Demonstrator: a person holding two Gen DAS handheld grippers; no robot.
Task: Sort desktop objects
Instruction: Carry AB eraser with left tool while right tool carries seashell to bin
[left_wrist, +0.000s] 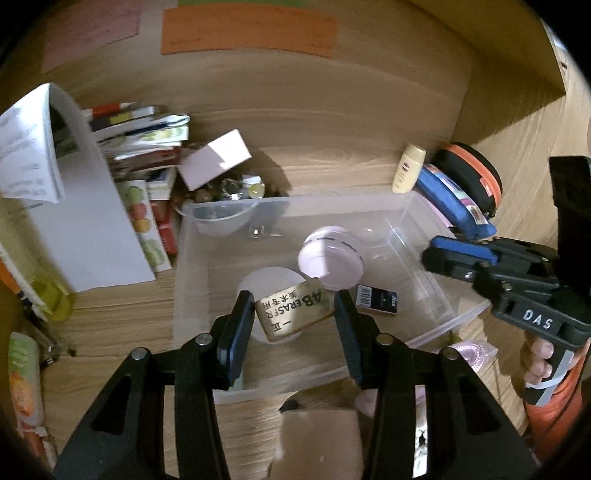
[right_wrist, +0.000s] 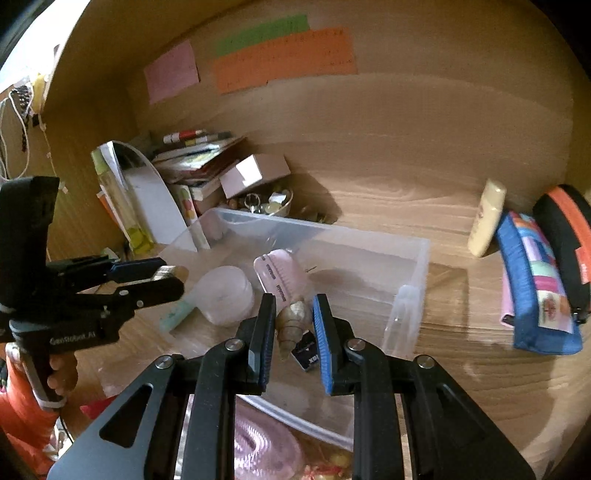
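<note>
Two hand-held grippers hang over a clear plastic storage bin (left_wrist: 295, 206) on the wooden bench (left_wrist: 332, 122). Left hand-held gripper (left_wrist: 293, 314): jaws partly apart and clamped on a tan rectangular eraser block with black lettering (left_wrist: 291, 314), held above the bin's near end. Right hand-held gripper (right_wrist: 293, 325): jaws drawn close together on a small brown ridged spiral shell (right_wrist: 291, 325), likewise above the bin. Inside the bin lie a pale pink round puck-shaped device (left_wrist: 330, 258), a translucent white lidded round jar (right_wrist: 225, 295) and a small black carton with a barcode (left_wrist: 376, 301). Behind the bin, at its left corner, stand a leaning stack of books (left_wrist: 144, 147), a white cardboard box (left_wrist: 214, 158) and a bowl of small trinkets (right_wrist: 269, 206). To the right of the bin, against the back panel, are a cream squeeze tube (left_wrist: 408, 168), a blue fabric pencil case (right_wrist: 535, 280) and a black-and-orange round zip pouch (right_wrist: 565, 229). Pink, green and orange paper notes (right_wrist: 284, 59) are fixed to the panel.
</note>
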